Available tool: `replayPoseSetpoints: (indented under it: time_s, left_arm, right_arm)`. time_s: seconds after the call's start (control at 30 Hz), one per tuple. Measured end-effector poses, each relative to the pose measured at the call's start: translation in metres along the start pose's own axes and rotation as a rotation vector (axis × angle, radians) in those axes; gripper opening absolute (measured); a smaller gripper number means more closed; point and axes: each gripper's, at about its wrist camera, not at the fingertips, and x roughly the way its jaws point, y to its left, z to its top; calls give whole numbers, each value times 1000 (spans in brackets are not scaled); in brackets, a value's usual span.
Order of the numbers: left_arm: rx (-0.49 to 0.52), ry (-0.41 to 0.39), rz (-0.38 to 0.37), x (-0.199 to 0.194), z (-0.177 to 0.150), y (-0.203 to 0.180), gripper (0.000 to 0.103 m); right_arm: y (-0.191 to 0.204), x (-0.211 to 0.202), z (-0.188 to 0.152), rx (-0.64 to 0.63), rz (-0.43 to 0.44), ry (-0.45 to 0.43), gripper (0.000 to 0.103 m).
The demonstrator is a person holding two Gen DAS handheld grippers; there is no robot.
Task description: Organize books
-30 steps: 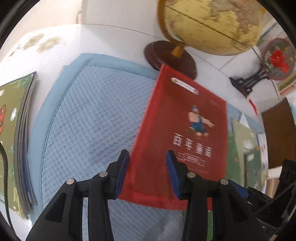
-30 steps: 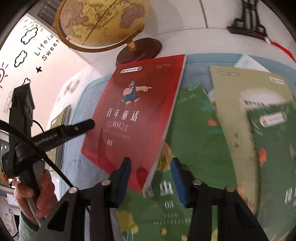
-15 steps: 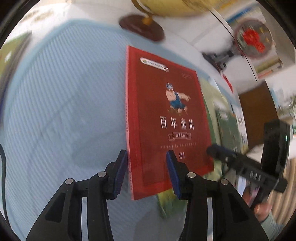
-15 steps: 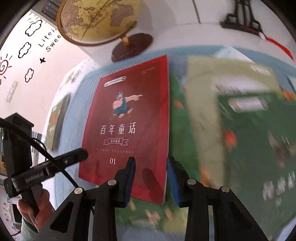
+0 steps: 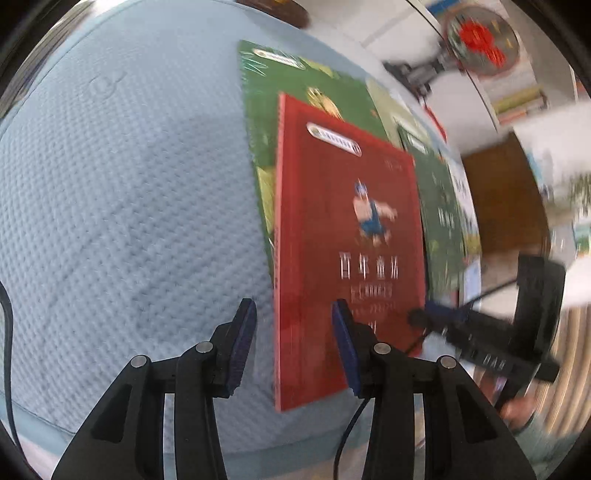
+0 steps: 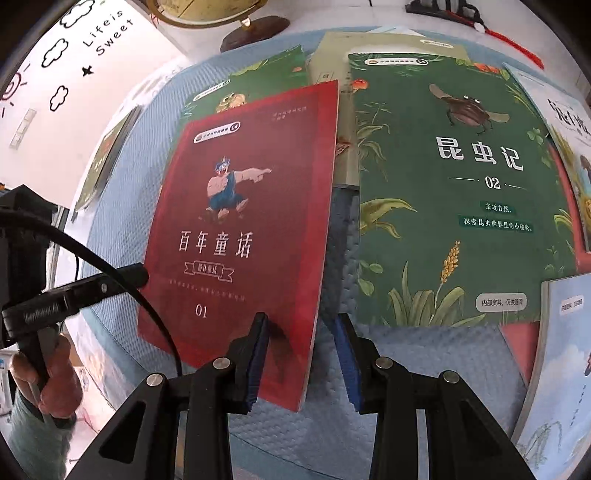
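Note:
A red book (image 6: 243, 229) with a cartoon figure and "01" is held up off the blue mat (image 6: 406, 354). My right gripper (image 6: 301, 356) straddles its lower right corner with the jaws apart. My left gripper (image 5: 291, 347) straddles its lower left edge, jaws apart too; the red book (image 5: 347, 236) shows in that view. The left gripper's fingertips (image 6: 138, 275) touch the book's left edge. A green insect book "02" (image 6: 461, 184) lies flat to the right. Another green book (image 5: 295, 103) lies under the red one.
A globe's wooden base (image 6: 255, 31) stands at the back of the mat. More books (image 6: 554, 369) overlap at the right edge. A stack of books (image 6: 107, 158) lies off the mat at the left. A brown cabinet (image 5: 506, 192) is beyond the table.
The red book has moved toward the near edge of the mat, uncovering the green book behind it. Both grippers' jaws have widened a little around its edges.

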Motion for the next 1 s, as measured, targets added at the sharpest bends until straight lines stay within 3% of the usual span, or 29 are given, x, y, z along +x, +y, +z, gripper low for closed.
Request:
replayPoseSetpoints:
  time_s: [0.17,0.33,0.4,0.53,0.6,0.7,0.8,1.0]
  left_arm:
    - [64,-12,74,9,-5,-22,39]
    - [77,-32,98,7,-11,-26,38]
    - [37,-58,23,-4,-15,-20,38]
    - [-41,-140,-219,-33,-20,-14,38]
    - [-53,-163,-281,-37,-21,-14,38]
    - [-66,-174,-265,-31,-24,-13,35]
    - [-71,-168,-185,-20,-27,-8,29]
    - [-87,-144,-161,7,-28,-9,24]
  right_arm:
    - [2,-2,-5,-68,-3,-20,36]
    - [12,1,-8,-114,-16,-30,37]
    - [9,0,-10,-109,-8,-33,37]
    - [-2,-5,-19,-112,41,-48,39]
    - [-7,-7,-21,-116,73,-57,42]
    - [-13,-7,-21,-100,103,-63,45]
    - [-25,-11,-23,-79,129,-72,45]
    - [-36,-20,-34,-90,121,-103,48]
